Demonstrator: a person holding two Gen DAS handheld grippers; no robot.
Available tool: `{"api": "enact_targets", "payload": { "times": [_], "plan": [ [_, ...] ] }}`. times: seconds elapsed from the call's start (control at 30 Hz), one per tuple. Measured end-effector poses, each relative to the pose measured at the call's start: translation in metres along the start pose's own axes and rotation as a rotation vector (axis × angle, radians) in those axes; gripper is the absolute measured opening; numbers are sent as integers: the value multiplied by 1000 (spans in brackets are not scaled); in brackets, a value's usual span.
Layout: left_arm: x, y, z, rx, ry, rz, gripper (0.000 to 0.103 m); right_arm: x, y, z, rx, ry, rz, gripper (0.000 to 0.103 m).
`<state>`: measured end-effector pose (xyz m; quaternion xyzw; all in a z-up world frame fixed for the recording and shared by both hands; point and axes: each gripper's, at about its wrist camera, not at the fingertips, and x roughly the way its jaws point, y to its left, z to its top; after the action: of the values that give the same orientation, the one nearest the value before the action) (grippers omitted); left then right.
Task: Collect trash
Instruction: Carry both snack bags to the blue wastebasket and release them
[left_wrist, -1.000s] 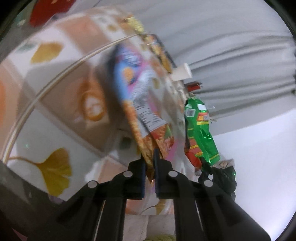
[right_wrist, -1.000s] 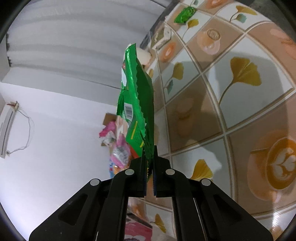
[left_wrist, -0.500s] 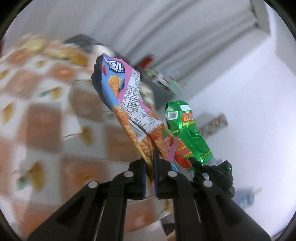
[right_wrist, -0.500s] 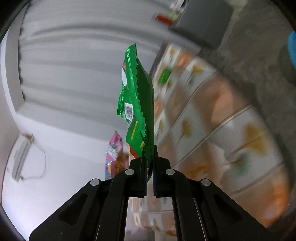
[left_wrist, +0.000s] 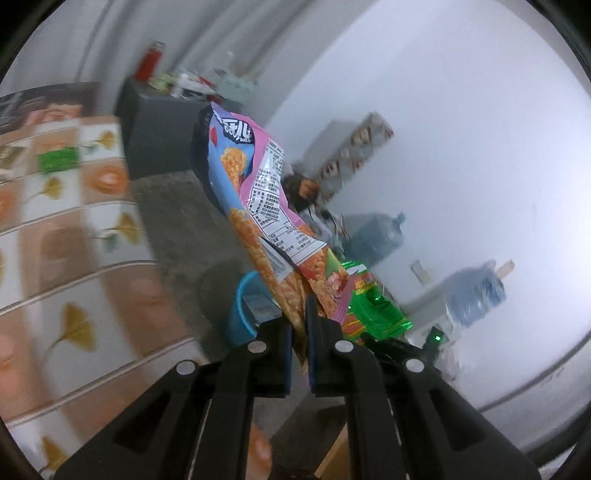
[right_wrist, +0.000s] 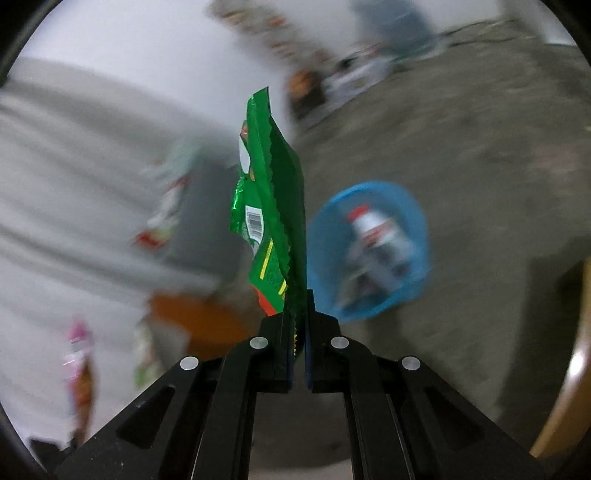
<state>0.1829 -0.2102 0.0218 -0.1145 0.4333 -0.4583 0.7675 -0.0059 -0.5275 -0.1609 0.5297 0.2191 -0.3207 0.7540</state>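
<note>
Both tongs loaded, blue bin below
Left tongs (left_wrist: 298, 325) pinch the pink snack bag (left_wrist: 258, 206); right tongs (right_wrist: 298, 325) clamp the green wrapper (right_wrist: 273, 206) beside the blue bin (right_wrist: 421, 236).

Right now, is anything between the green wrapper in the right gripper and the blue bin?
Nothing shows there. In the right wrist view, only bare grey floor separates the green wrapper from the blue bin, which already holds a bottle.
</note>
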Motion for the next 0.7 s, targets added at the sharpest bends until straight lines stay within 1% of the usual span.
{"api": "enact_targets", "payload": {
  "times": [0.03, 0.1, 0.13, 0.2, 0.23, 0.3, 0.37, 0.43, 0.5, 0.57, 0.63, 0.67, 0.7],
  "plan": [
    [10, -2, 2, 4, 14, -5, 6, 12, -9, 4, 18, -18, -49, 3],
    [31, -5, 5, 12, 41, -4, 6, 39, -20, 8, 65, -31, -117, 3],
    [38, -4, 6, 11, 50, -2, 6, 51, -23, 9, 71, -46, -159, 4],
    [49, -5, 7, 11, 68, 5, 6, 74, -27, 4, 93, -65, -215, 6],
    [56, -3, 8, 11, 78, 15, 6, 97, -29, 0, 104, -51, -246, 7],
    [64, -1, 8, 13, 93, 28, 6, 126, -29, -10, 82, -8, -282, 11],
    [72, -2, 5, 11, 108, 42, 6, 162, -22, -25, 9, 76, -306, 12],
    [78, 1, 5, 7, 119, 50, 6, 187, -12, -36, -57, 124, -290, 7],
    [83, 1, 9, 5, 127, 56, 6, 199, -2, -42, -111, 144, -270, 3],
    [86, 0, 9, 8, 131, 60, 6, 212, -1, -47, -111, 178, -224, 3],
    [87, 0, 11, 10, 132, 60, 6, 221, -2, -48, -89, 202, -153, 3],
    [86, 0, 11, 10, 132, 59, 6, 227, -2, -48, -80, 223, -121, 3],
    [86, 0, 12, 11, 133, 58, 6, 235, -6, -50, -57, 264, -90, 4]
  ]
}}
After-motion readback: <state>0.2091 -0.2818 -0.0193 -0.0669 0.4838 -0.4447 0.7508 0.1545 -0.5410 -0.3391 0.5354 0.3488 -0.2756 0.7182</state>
